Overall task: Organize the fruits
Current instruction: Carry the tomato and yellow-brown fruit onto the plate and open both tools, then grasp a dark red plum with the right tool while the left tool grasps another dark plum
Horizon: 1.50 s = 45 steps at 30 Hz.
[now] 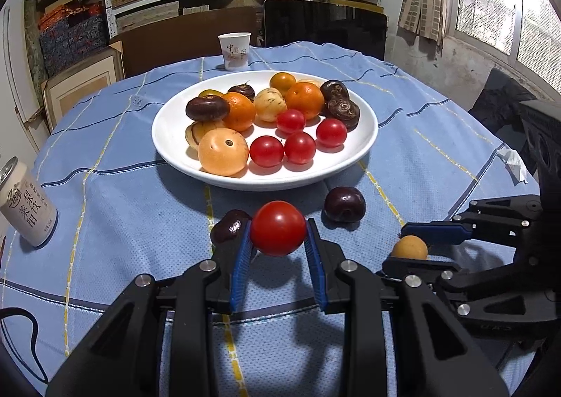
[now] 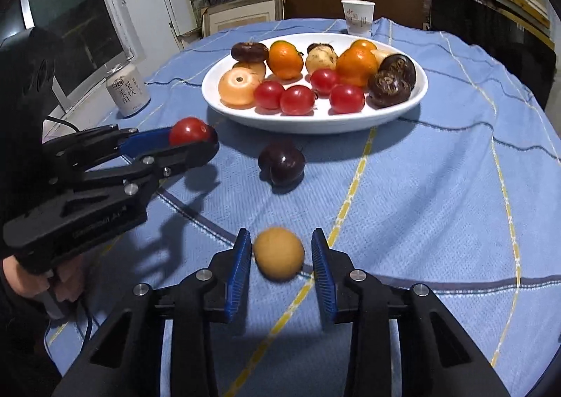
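Note:
My left gripper (image 1: 278,234) is shut on a red tomato (image 1: 278,228), held just above the blue checked cloth; the right wrist view shows the same tomato (image 2: 189,130) in that gripper (image 2: 203,137). My right gripper (image 2: 281,255) stands open around a small tan fruit (image 2: 278,253) lying on the cloth, with a gap at the right pad. Beyond them, a white plate (image 1: 164,130) holds several tomatoes, oranges, tan fruits and dark chestnut-like ones. Two dark fruits lie in front of the plate: one (image 1: 344,204) between the grippers, another (image 1: 229,225) beside my left finger.
A drink can (image 1: 26,202) stands at the cloth's left edge and a paper cup (image 1: 234,50) behind the plate. A crumpled tissue (image 1: 513,160) lies at the right edge. A black cable (image 1: 28,327) runs at the near left. Shelves and boxes fill the background.

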Motion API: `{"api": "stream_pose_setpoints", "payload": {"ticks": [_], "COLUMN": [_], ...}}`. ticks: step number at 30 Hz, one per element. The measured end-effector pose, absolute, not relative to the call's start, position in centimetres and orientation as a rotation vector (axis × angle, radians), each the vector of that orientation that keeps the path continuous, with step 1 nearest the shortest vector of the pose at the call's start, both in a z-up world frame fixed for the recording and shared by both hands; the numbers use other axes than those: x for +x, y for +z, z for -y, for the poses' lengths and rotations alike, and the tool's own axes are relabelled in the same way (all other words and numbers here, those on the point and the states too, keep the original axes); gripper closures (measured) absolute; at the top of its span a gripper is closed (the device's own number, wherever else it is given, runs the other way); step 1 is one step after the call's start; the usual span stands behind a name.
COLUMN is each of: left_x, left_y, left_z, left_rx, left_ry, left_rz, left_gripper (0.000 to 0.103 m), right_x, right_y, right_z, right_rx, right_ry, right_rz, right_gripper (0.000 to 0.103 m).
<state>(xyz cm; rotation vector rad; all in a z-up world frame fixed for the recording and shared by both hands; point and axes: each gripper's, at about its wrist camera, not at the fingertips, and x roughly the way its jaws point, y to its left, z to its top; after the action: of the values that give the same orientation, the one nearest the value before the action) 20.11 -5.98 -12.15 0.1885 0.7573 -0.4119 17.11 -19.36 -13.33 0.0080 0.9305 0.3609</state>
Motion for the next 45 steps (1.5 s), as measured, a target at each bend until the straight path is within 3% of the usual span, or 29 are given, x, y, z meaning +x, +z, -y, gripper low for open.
{"api": "stream_pose_setpoints", "payload": {"ticks": [3,18,27,37,39,41,45], "left_x": [20.2,20.4,25.7,32.5,32.4,31.4,29.3], "left_y": [-12.2,-10.6,-7.0,-9.5,-9.2,-8.2,-6.4], "left_z": [6.0,5.5,8.2,8.9,8.4,7.8,6.8], "left_rx": [0.191,0.165,0.160,0.122,0.089,0.077,0.081], "left_ry": [-0.413,-0.423,-0.436,-0.392,-0.412,-0.398,-0.398], "left_rz": [-0.761,-0.748,-0.730,-0.845,-0.842,-0.783,-0.732], "left_gripper": [0.073,0.073,0.073,0.072,0.039,0.021,0.020], "right_x": [17.1,15.8,22.8,31.7,31.6,31.1,29.6], "right_y": [-13.4,-10.8,-2.8,-5.2,-5.2,-4.9,-4.0], "right_z": [19.2,20.8,22.3,21.2,21.2,21.4,22.5], "right_rx": [-0.001,-0.017,-0.088,-0.088,-0.077,-0.069,-0.026], "right_ry": [0.359,0.357,0.371,0.377,0.368,0.355,0.337], "right_rz": [-0.926,-0.842,-0.668,-0.700,-0.681,-0.662,-0.651], "right_gripper": [0.074,0.075,0.075,0.073,0.055,0.054,0.054]}}
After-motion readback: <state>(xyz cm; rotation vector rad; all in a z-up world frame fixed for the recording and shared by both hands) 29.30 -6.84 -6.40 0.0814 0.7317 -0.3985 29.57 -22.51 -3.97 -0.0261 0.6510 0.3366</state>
